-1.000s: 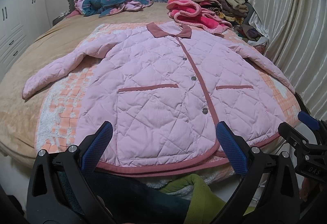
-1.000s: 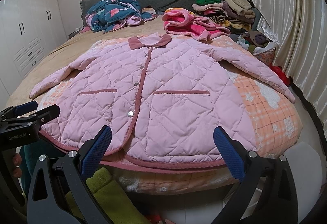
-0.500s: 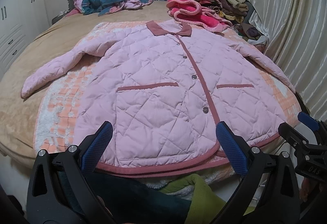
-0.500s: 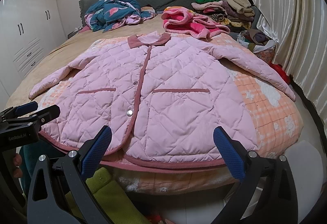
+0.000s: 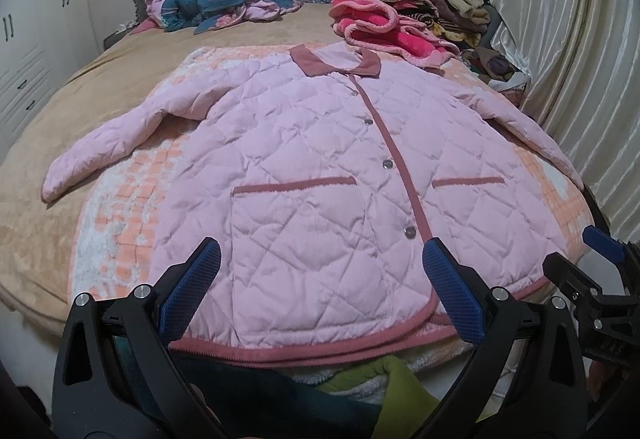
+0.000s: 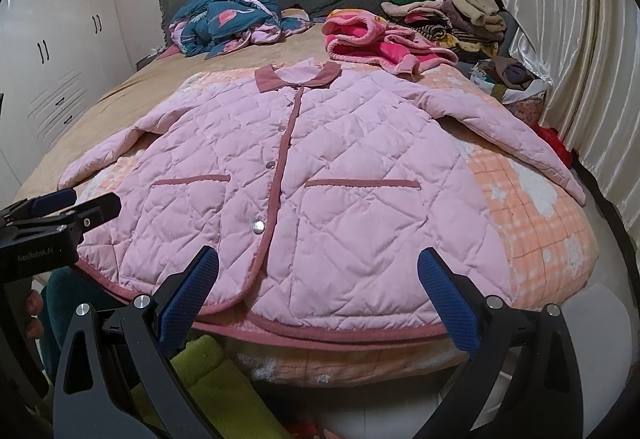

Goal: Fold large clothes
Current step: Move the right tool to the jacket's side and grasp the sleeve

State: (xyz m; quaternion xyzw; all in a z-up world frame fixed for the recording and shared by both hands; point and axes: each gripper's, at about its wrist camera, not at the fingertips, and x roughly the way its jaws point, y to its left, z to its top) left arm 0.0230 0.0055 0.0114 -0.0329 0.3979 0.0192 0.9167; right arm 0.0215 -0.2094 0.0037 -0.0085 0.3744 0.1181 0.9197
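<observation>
The pink jacket [image 5: 320, 175] lies spread flat, front up, on the bed [image 5: 80, 111]. Left gripper [image 5: 320, 287] and right gripper [image 6: 316, 287] hover at its hem, jaws wide apart, holding nothing.

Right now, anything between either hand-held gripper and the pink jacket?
Nothing visible. The pink quilted jacket lies flat and buttoned on the bed, hem nearest. The left hand-held gripper and right hand-held gripper are both open just short of the hem. Other clothes sit beyond the collar.
</observation>
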